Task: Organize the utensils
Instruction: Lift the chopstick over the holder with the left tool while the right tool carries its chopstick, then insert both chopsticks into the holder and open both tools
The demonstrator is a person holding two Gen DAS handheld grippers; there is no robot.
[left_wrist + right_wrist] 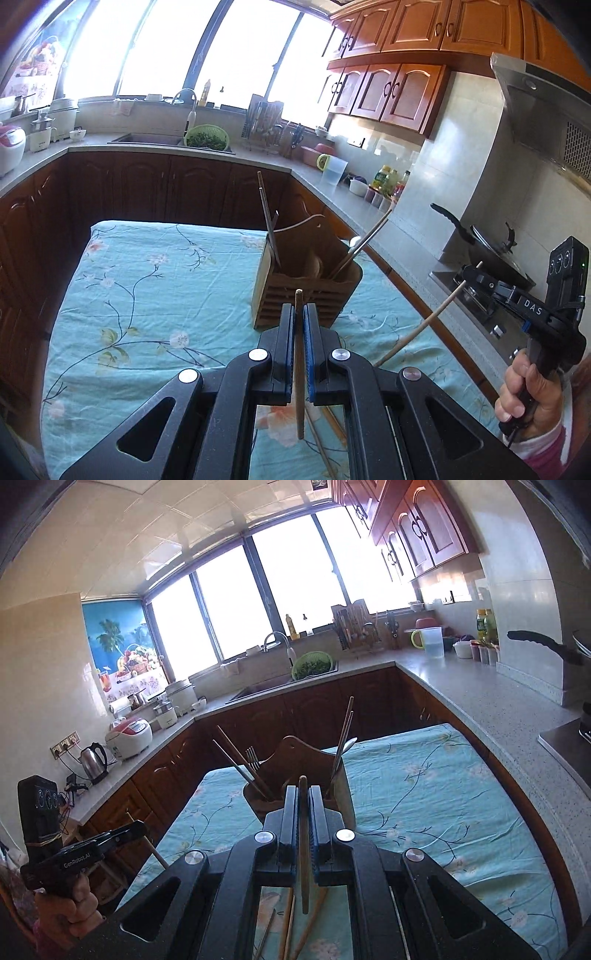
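A wooden utensil holder point(295, 291) point(343, 794) stands on the table's teal floral cloth point(147, 280) point(424, 794). It holds dark chopsticks point(267, 218) point(236, 764), a fork point(253, 757) and a spoon point(356, 242). My left gripper point(298, 308) point(142, 827) is shut on one light wooden chopstick point(300, 369), held up in front of the holder. My right gripper point(303, 789) point(466, 272) is shut on another wooden chopstick point(304, 849) point(417, 332), also raised short of the holder. Several loose chopsticks point(291, 919) lie on the cloth beneath the grippers.
Counters wrap around the table. A sink with a green colander point(206, 137) is at the back, and a stove with a lidded pan point(491, 254) is on the right. A kettle point(94, 762) and rice cooker point(129, 738) stand on the left. A hand point(528, 391) grips the right tool.
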